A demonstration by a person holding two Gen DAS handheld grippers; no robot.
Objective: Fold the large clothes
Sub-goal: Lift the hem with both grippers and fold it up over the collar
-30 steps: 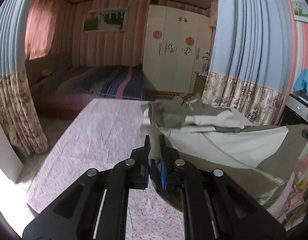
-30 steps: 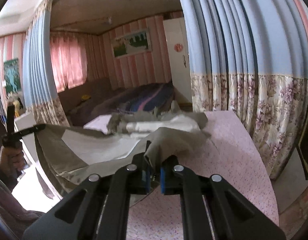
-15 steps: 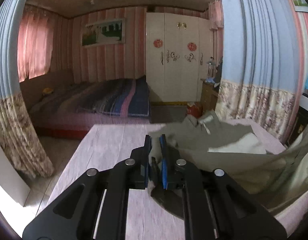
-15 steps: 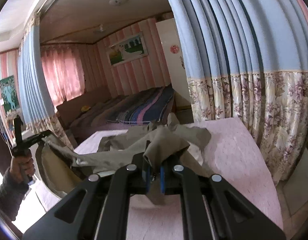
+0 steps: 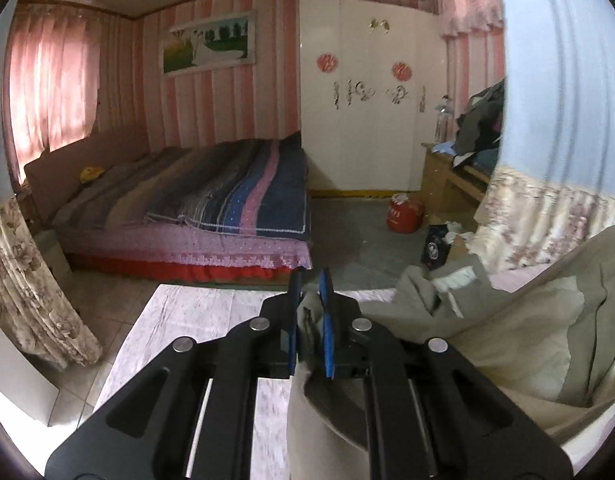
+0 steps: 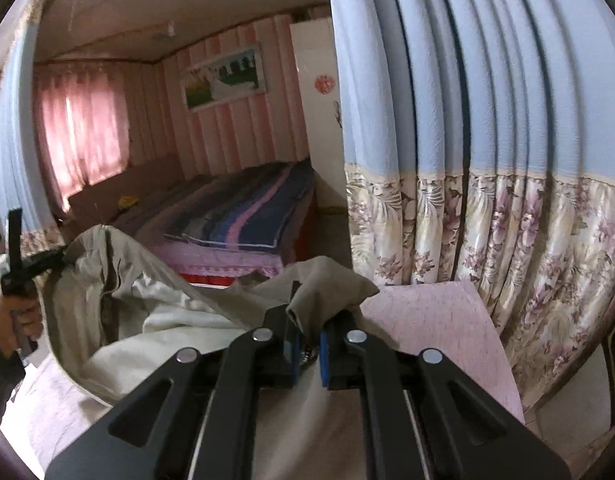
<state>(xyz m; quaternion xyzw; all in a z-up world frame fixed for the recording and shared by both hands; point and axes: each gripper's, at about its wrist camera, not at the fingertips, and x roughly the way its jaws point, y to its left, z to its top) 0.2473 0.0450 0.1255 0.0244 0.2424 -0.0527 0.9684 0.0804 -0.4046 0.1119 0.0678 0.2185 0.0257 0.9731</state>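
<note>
Khaki garment (image 5: pixel 519 344) hangs lifted, my left gripper (image 5: pixel 310 312) and right gripper (image 6: pixel 306 332) each clamped on an edge; next I lay it over, edges matched.

A home bedroom: a bed (image 5: pixel 211 200) with a striped blanket stands against pink-striped walls, beside a white wardrobe (image 5: pixel 363 92) stuck with red decorations. A framed landscape picture (image 5: pixel 209 42) hangs above, pink curtains (image 5: pixel 47 80) cover the window, and blue floral-hemmed drapes (image 6: pixel 487 140) hang nearby.
</note>
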